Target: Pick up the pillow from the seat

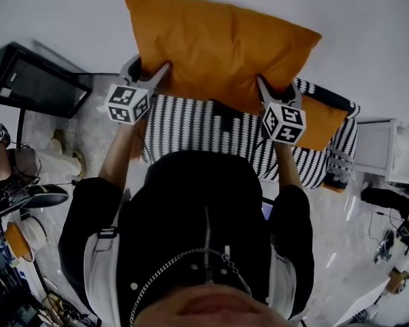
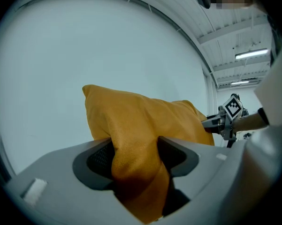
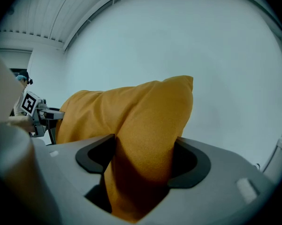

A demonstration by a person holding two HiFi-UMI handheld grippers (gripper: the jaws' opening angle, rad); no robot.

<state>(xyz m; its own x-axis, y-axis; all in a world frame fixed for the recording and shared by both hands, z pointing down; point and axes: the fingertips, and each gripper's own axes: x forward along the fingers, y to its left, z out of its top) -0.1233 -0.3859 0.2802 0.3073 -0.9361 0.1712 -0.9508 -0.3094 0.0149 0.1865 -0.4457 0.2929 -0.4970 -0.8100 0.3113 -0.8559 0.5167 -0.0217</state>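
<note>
An orange pillow point(image 1: 218, 46) hangs in the air above the black-and-white striped seat point(image 1: 211, 131), held level between both grippers. My left gripper point(image 1: 148, 73) is shut on the pillow's left end, the fabric point(image 2: 131, 149) bunched between its pads. My right gripper point(image 1: 275, 90) is shut on the pillow's right lower edge, with orange cloth point(image 3: 148, 149) pinched between its jaws. In the left gripper view the right gripper point(image 2: 225, 118) shows past the pillow. A second orange pillow point(image 1: 323, 121) still lies at the seat's right end.
A dark monitor-like box point(image 1: 34, 84) stands on a frame at the left. A white unit point(image 1: 374, 145) sits right of the seat. Cables and gear point(image 1: 13, 251) clutter the lower left floor. A plain white wall fills the background.
</note>
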